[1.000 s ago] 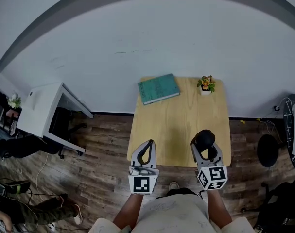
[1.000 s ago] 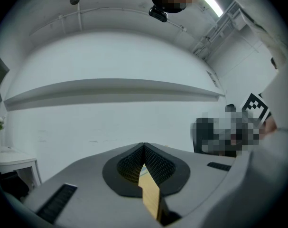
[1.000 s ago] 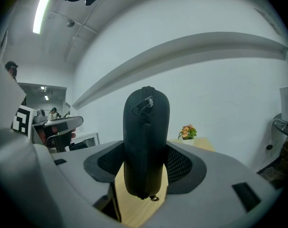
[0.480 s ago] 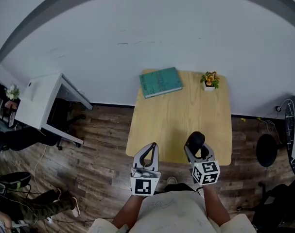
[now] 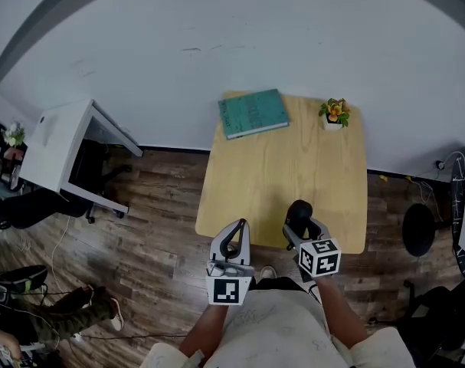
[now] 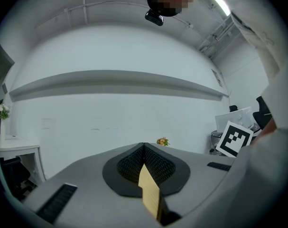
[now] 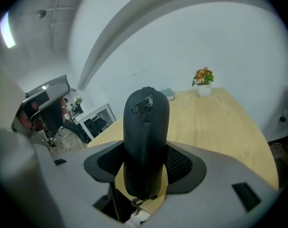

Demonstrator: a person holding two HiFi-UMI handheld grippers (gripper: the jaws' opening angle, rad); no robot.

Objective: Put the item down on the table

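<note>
A black oblong pouch [image 5: 298, 211] with a zipper pull at its top [image 7: 146, 141] stands upright between the jaws of my right gripper [image 5: 301, 225], which is shut on it. It hangs over the near edge of the wooden table [image 5: 278, 167], right of the middle. The tabletop [image 7: 219, 122] stretches away behind the pouch. My left gripper [image 5: 236, 232] is at the table's near edge, left of the right one. Its jaws meet at the tips [image 6: 144, 146] with nothing between them.
A teal book [image 5: 253, 113] lies at the table's far left corner and a small potted plant [image 5: 335, 113] at the far right. A white desk [image 5: 63, 140] and a black chair [image 5: 25, 209] stand to the left, a black stool [image 5: 418, 228] to the right.
My right gripper has shifted left and a little toward the table with the black pouch still in it. The left gripper has hardly moved.
</note>
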